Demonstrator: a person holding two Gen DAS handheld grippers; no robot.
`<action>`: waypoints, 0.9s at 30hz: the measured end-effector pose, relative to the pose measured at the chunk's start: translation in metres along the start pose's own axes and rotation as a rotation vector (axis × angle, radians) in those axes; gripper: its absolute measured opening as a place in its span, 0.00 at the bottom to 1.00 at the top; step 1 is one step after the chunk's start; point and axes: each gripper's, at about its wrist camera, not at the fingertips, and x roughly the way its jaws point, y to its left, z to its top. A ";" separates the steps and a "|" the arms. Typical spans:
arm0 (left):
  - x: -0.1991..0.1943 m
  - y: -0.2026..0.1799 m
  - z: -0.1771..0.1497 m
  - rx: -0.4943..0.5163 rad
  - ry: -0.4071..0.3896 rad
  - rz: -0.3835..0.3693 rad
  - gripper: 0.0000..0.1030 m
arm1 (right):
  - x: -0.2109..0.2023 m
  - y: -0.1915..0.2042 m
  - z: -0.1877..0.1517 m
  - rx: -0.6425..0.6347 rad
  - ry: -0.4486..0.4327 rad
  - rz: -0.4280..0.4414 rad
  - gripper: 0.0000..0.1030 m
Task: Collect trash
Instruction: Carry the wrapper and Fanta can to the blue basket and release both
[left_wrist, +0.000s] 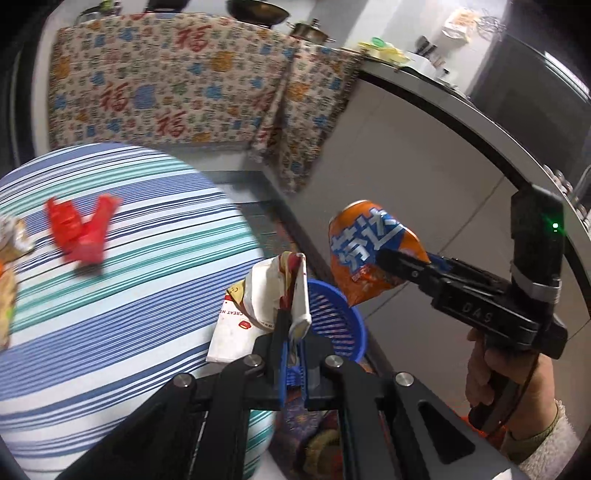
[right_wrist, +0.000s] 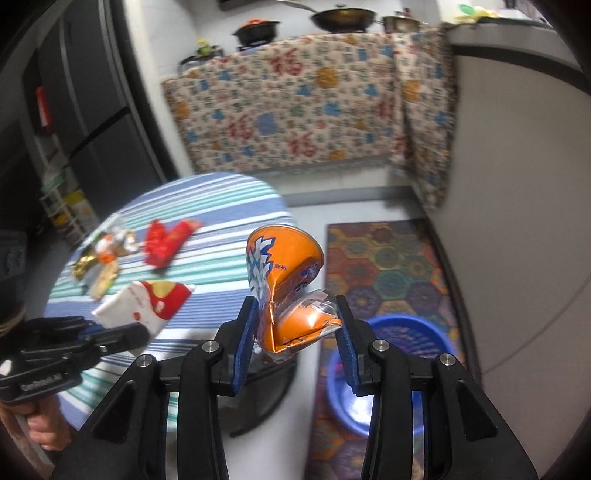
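My left gripper (left_wrist: 291, 325) is shut on a white and red paper food wrapper (left_wrist: 258, 295) and holds it at the edge of the round striped table (left_wrist: 110, 332), above the blue basket (left_wrist: 332, 314). My right gripper (right_wrist: 295, 325) is shut on a crushed orange soda can (right_wrist: 284, 266) and holds it in the air beside the table, up and left of the blue basket (right_wrist: 399, 369) on the floor. The can (left_wrist: 365, 254) and right gripper (left_wrist: 406, 269) also show in the left wrist view. A red wrapper (left_wrist: 83, 229) and a pile of crumpled wrappers (right_wrist: 103, 254) lie on the table.
A patterned floor mat (right_wrist: 384, 258) lies under the basket. A cloth-covered counter (left_wrist: 166, 85) with pots stands behind. A grey cabinet wall (left_wrist: 424, 155) runs along the right. A dark fridge (right_wrist: 81, 110) stands at the left.
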 end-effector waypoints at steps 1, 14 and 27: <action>0.006 -0.006 0.003 0.006 0.003 -0.007 0.05 | -0.001 -0.008 0.001 0.005 0.004 -0.017 0.40; 0.116 -0.059 0.017 0.044 0.080 -0.059 0.05 | 0.020 -0.120 -0.007 0.135 0.068 -0.165 0.40; 0.200 -0.065 0.014 0.059 0.162 -0.084 0.05 | 0.051 -0.177 -0.029 0.249 0.169 -0.158 0.40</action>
